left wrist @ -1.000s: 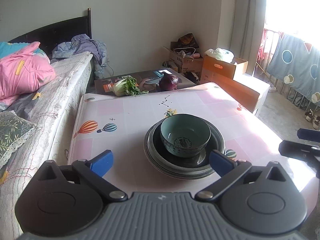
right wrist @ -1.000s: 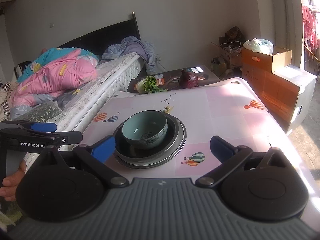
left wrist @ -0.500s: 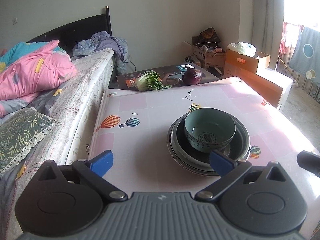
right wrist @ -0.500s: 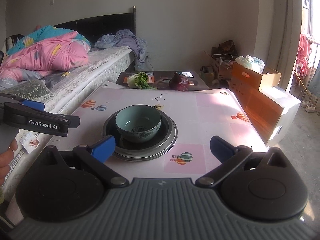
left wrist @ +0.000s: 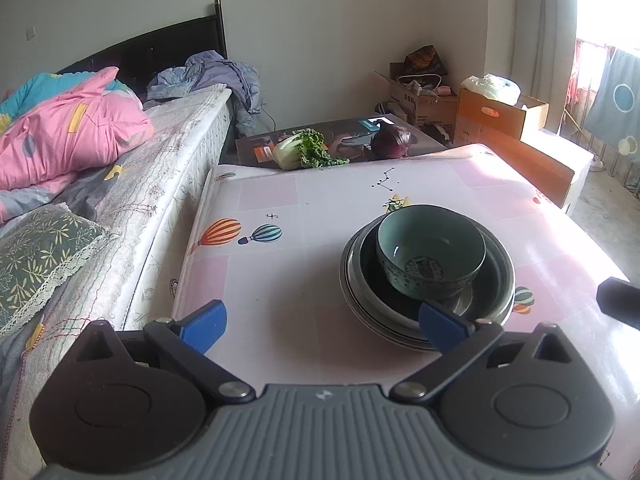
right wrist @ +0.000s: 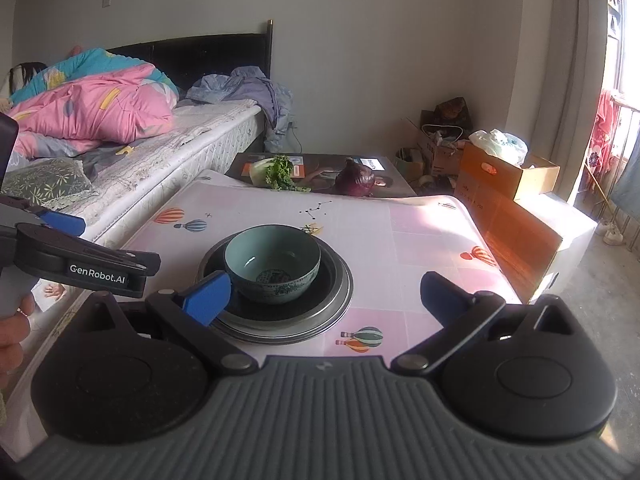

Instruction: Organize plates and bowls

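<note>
A teal patterned bowl [left wrist: 430, 250] [right wrist: 273, 262] sits upright inside a dark bowl that rests on a stack of grey plates [left wrist: 496, 276] [right wrist: 338, 292], on a pink table with a balloon-print cover [left wrist: 296, 280] [right wrist: 404, 248]. My left gripper [left wrist: 322, 322] hangs open over the table's near edge, its right fingertip in front of the stack's near rim. My right gripper [right wrist: 326, 298] is open too, held back from the stack, with its left fingertip in front of the plates' left rim. Nothing is between either pair of fingers.
A bed with a pink quilt [left wrist: 68, 132] [right wrist: 96, 108] runs along the table's left side. A cabbage [left wrist: 298, 152] and a purple onion [left wrist: 392, 142] lie on a dark low table beyond the far edge. Cardboard boxes [right wrist: 508, 184] stand at the right.
Both grippers have pulled back and shifted, so the stack slid rightward in the left view and sits a little lower left in the right view. The dishes have not moved.
</note>
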